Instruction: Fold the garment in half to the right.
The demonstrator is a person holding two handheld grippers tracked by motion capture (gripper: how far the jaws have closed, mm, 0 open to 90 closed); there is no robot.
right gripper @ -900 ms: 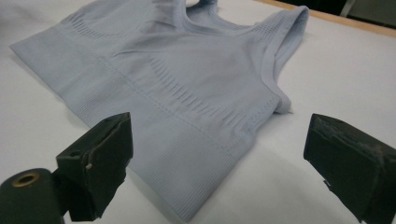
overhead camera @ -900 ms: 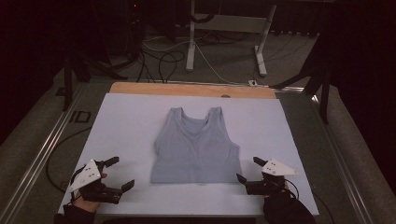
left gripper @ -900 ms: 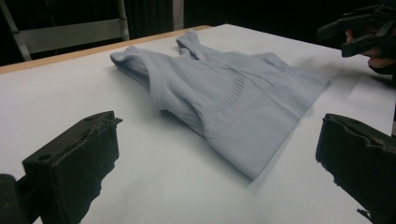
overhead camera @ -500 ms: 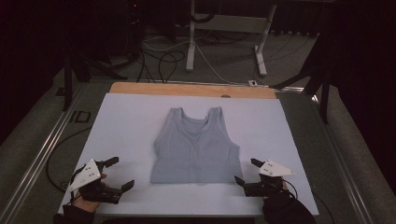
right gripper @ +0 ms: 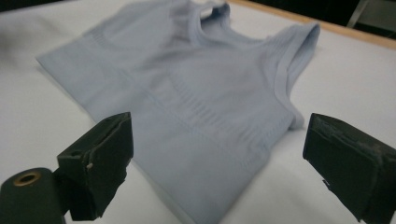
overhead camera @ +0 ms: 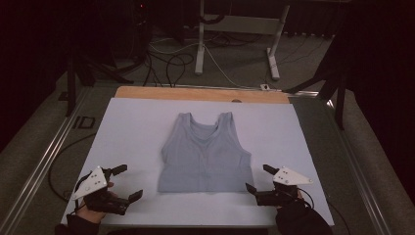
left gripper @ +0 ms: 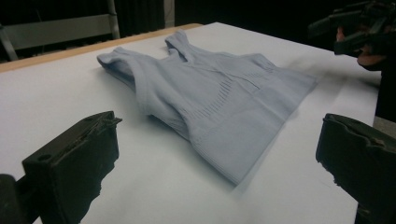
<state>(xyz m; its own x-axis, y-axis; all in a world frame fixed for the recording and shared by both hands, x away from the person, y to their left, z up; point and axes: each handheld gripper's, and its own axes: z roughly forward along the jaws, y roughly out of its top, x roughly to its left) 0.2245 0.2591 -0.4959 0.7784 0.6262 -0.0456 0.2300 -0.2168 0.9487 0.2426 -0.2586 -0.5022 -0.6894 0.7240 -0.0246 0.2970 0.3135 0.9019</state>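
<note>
A: Where is the garment?

B: A pale blue ribbed fabric tank top lies flat between both grippers, hem toward them.

A: And the grippers?

B: The left gripper and right gripper stand released, empty, apparently approaching; next, likely each pinches a hem corner.

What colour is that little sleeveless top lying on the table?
Pale blue-grey, with ribbed bands across the chest. The top shows best in the left gripper view.

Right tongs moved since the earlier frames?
Yes. In the high view the right tongs have slid slightly left, closing on the top's lower right corner; the top lies unmoved on the table.
</note>
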